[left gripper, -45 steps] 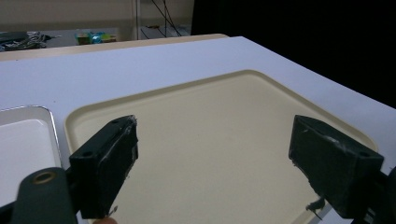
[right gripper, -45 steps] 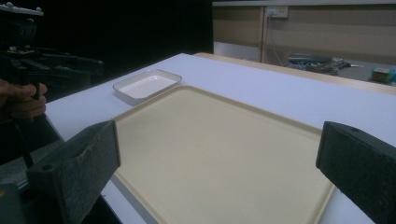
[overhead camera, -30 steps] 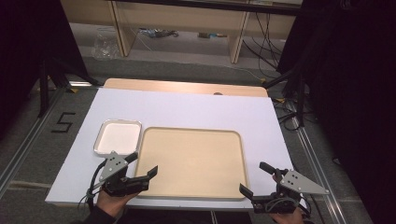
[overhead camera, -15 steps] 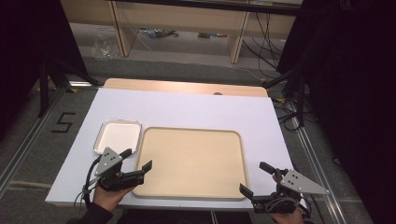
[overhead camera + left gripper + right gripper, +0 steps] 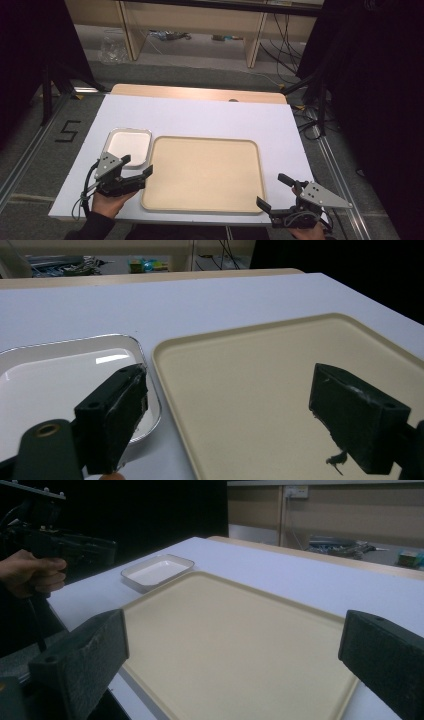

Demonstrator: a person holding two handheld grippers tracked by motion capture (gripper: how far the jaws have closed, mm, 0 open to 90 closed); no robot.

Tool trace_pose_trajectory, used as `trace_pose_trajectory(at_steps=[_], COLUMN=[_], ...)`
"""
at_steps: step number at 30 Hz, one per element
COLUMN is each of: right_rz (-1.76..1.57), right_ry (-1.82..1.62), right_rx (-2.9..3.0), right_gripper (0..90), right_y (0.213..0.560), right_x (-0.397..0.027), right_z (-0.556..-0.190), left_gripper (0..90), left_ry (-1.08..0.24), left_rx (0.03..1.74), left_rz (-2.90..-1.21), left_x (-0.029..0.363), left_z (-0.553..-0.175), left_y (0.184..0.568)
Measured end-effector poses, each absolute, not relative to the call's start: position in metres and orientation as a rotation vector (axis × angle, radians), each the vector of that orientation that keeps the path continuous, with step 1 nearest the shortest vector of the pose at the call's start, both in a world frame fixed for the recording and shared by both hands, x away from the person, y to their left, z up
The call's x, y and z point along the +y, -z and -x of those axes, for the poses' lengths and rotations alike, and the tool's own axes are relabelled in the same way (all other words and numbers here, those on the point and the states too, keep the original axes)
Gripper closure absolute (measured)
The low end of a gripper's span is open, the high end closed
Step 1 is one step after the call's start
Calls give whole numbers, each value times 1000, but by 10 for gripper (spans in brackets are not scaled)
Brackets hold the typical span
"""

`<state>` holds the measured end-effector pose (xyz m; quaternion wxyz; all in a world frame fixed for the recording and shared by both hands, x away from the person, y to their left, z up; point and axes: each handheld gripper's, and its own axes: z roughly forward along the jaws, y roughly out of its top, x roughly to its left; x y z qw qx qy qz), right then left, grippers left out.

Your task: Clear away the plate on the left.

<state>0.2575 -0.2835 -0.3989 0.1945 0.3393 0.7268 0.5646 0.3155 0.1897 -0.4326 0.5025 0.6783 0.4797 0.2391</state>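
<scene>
We have the left gripper (image 5: pixel 136 166) at the near-left corner of the table (image 5: pixel 200 112), jaws spread wide, holding nothing. One jaw sits over the near-right corner of the white dish (image 5: pixel 128 145), the other over the left edge of the beige tray (image 5: pixel 205 172). From the left gripper view the left jaw hangs just above the dish (image 5: pixel 60 375) rim, not clearly touching; the tray (image 5: pixel 280 390) is bare.

Change: over the last second the left gripper has moved left and slightly forward, from the tray's near-left corner to straddling the gap between dish and tray. We read that as lining up on the dish's rim, so the dish looks like the target. Grasp not yet made.

The dish has stayed put near the table's left edge, just beside the tray, with a narrow gap. The tray hasn't moved.

Right gripper (image 5: pixel 276 192) is unchanged: parked at the near-right corner of the table, off the tray's near-right corner, jaws wide apart and empty. In its own view the tray (image 5: pixel 235 640) lies between the jaws, the dish (image 5: pixel 157 571) farther off.

Next call, as we judge it: drop one jaw inside the rim and close.
</scene>
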Motion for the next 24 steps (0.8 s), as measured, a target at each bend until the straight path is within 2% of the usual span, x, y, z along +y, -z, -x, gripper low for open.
trace_pose_trajectory(at_steps=[24], right_rz=[-966], right_ry=[-1580], right_rx=[2040], right_gripper=[4], right_y=[399], right_x=[-283], right_z=[-258], left_gripper=[158], left_ry=[-641], left_rx=[1343], left_rz=[-1652], left_x=[234], left_z=[-363], left_y=[440])
